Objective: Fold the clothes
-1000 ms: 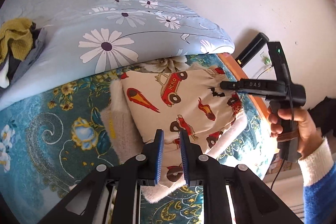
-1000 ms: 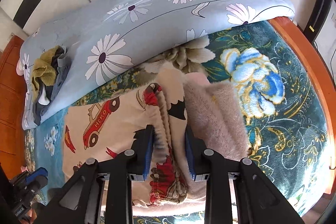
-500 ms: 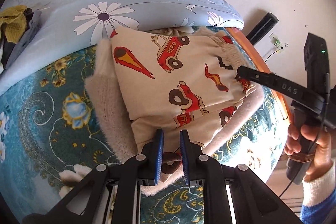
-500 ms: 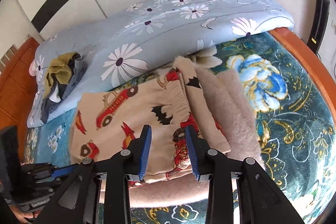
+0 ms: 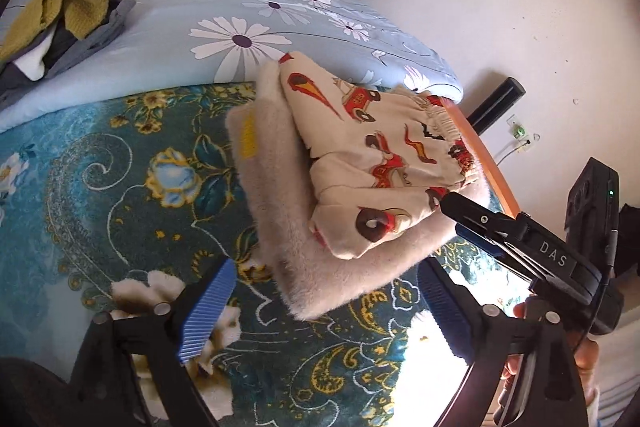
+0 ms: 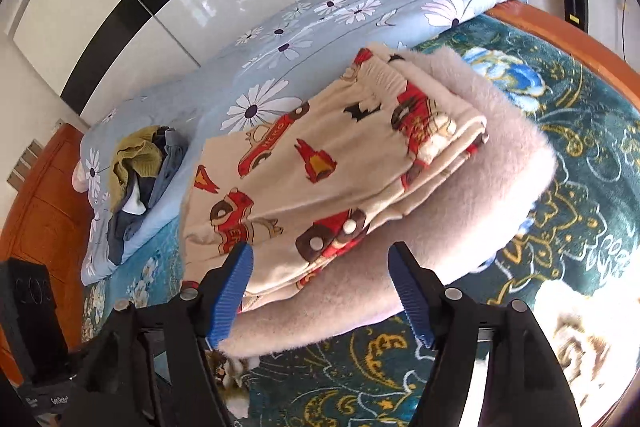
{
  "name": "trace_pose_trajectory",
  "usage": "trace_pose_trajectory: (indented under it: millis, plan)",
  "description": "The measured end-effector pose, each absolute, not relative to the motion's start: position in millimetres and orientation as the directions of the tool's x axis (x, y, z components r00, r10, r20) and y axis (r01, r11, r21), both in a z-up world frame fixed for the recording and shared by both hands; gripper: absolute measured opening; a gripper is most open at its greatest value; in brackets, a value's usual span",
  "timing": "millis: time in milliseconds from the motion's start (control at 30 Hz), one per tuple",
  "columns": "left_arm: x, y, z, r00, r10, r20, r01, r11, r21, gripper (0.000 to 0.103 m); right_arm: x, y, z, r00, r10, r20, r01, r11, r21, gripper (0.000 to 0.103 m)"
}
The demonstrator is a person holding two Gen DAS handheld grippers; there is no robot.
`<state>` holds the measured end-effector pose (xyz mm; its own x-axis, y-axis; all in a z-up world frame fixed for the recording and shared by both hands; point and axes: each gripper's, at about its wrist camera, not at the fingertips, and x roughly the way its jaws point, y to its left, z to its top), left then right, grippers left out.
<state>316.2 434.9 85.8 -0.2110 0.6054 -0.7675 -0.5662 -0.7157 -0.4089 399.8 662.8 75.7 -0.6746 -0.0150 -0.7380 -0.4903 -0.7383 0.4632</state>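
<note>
Cream pyjama trousers with red car prints lie folded on top of a folded fluffy beige garment on the teal floral bedspread. My left gripper stands open just short of the stack's near corner, holding nothing. My right gripper is open too, its blue pads either side of the stack's near edge. In the left wrist view the right gripper shows at the stack's right side, held by a hand.
A light blue daisy-print duvet is bunched behind the stack, with a heap of yellow and grey clothes on it. An orange wooden bed frame edges the bed; white wall and a socket lie beyond.
Both grippers went from shut to open, let go of the printed trousers and drew back. The trousers now rest folded on the fluffy garment.
</note>
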Motion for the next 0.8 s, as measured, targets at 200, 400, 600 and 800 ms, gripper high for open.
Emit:
trace_pose_trajectory:
  millis: [200,400,600,800]
  plan:
    - [314.7,409.4,64.0,-0.291,0.54,-0.79,-0.517,-0.784,-0.345,0.103,412.7,638.5,73.0,-0.675,0.11,-0.73,-0.536,-0.752,0.382,0.099]
    - [314.6,389.2,47.0,-0.342,0.513,-0.787,-0.491,-0.812,-0.316,0.103,411.0,613.9,72.0,-0.634,0.228,-0.739,-0.576,-0.777,0.254,0.102]
    - [316.4,368.8,32.1,-0.404,0.483,-0.777,-0.468,-0.839,-0.278,0.103,405.3,591.9,55.6,-0.552,0.334,-0.764,-0.615,-0.782,0.102,0.102]
    - [313.8,359.5,31.5,-0.425,0.509,-0.748,-0.45,-0.836,-0.313,0.103,398.6,572.1,47.0,-0.529,0.374,-0.762,-0.585,-0.811,0.009,0.102]
